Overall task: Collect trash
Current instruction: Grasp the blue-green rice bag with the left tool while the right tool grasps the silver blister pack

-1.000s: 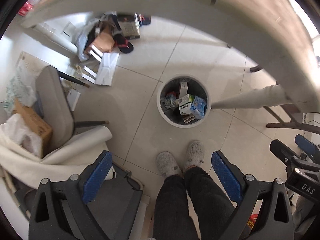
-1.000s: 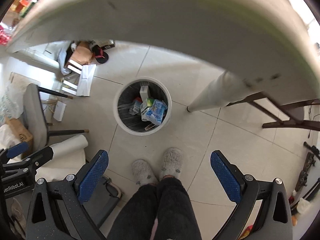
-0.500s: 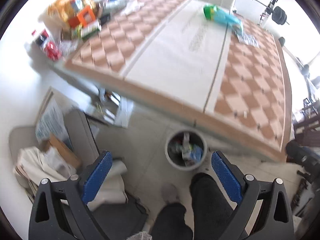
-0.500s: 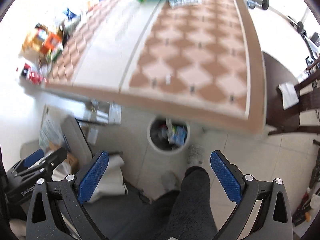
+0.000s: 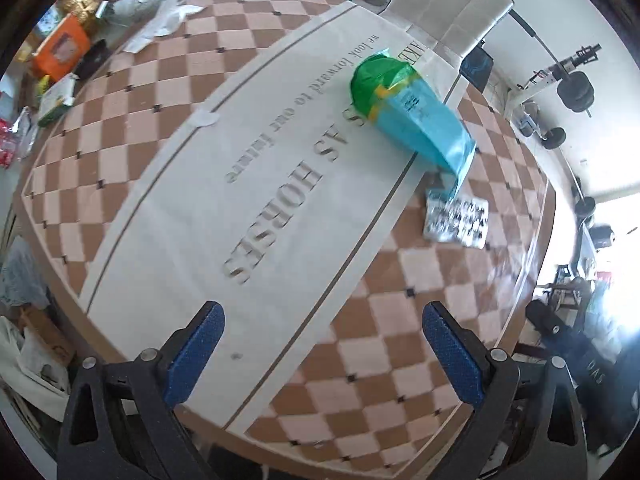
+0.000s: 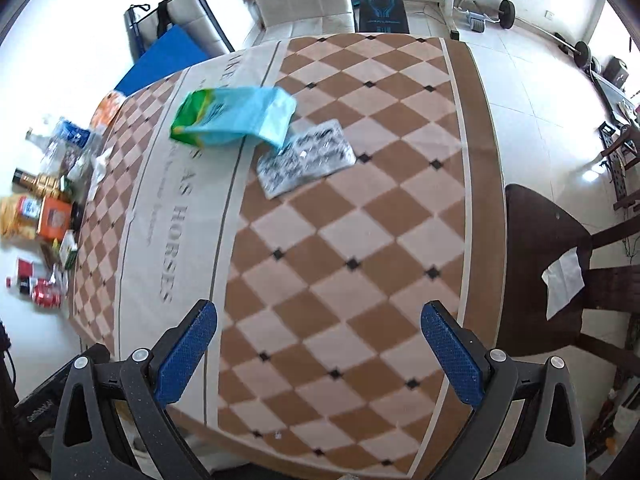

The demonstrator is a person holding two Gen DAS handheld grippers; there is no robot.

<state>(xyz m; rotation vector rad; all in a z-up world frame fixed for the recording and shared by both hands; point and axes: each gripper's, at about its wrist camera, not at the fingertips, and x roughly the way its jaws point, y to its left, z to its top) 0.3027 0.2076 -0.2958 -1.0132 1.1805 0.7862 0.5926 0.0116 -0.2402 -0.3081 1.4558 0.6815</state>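
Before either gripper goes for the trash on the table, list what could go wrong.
1. The blue-green bag overlaps the silver blister sheet; pulling one may drag the other.
2. The blister sheet lies flat on the tablecloth, so the open right gripper may pinch cloth or slip.
3. The left gripper, also open, could sweep the clutter at the table's far-left edge while reaching.

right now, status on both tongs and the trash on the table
Left tongs open, empty. Right tongs open, empty. Blue-green bag and silver blister pack lie touching mid-table. Nothing between tongs and them.
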